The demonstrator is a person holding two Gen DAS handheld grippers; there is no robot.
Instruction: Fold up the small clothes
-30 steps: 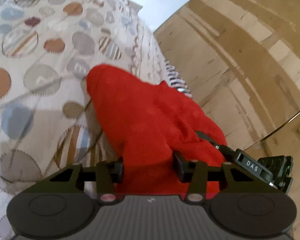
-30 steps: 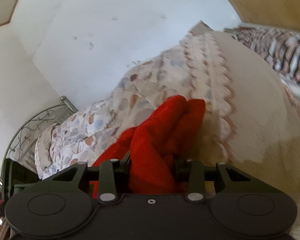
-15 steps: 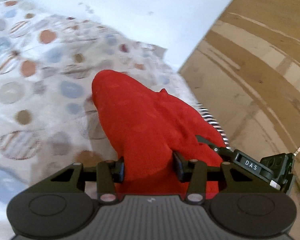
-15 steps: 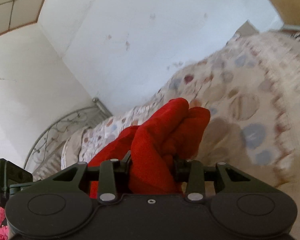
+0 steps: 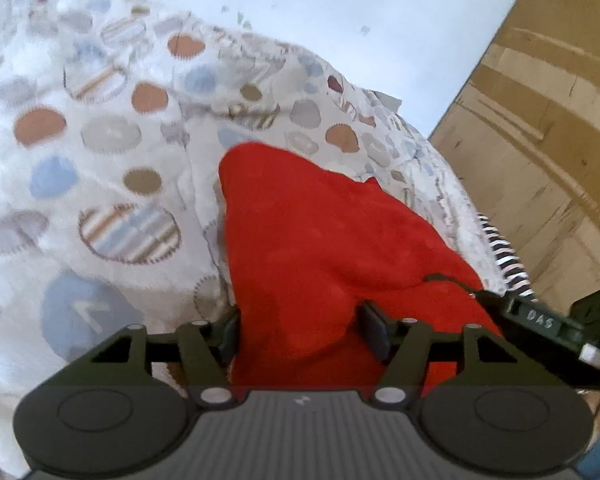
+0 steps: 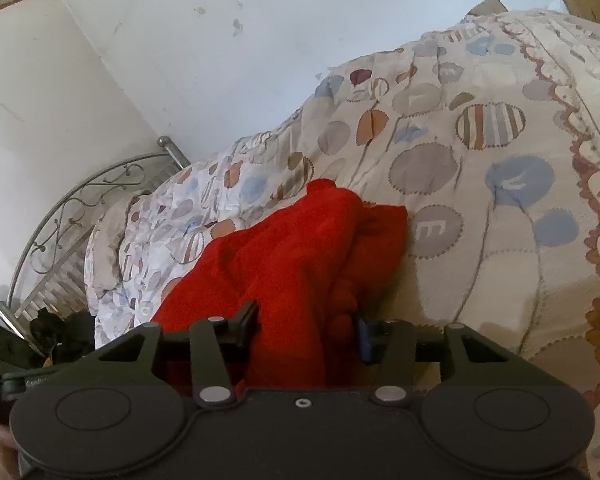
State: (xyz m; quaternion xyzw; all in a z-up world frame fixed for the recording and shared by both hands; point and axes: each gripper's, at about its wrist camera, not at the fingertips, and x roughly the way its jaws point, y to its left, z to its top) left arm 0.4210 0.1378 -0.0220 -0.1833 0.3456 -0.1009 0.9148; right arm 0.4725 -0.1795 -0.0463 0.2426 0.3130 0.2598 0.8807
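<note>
A small red fleece garment (image 5: pixel 316 248) hangs bunched from both grippers over the bed. My left gripper (image 5: pixel 300 330) is shut on one part of it; the cloth fills the gap between the fingers and drapes forward. My right gripper (image 6: pixel 306 326) is shut on another part of the same red garment (image 6: pixel 300 248), which folds over in front of it. The other gripper's body (image 5: pixel 548 324) shows at the right edge of the left wrist view, close beside the cloth. The garment's lower end is hidden behind the gripper bodies.
A bedspread with coloured circles (image 5: pixel 100 160) covers the bed (image 6: pixel 480 160) under the garment. A metal bed frame (image 6: pixel 80 208) stands at the left by the white wall. A wooden wardrobe (image 5: pixel 540 140) is on the right, with a striped cloth (image 5: pixel 508 256) at the bed's edge.
Both grippers, still holding the red garment, swung upward toward the wall and then tilted back down over the bedspread. The grip on the cloth has not changed.
</note>
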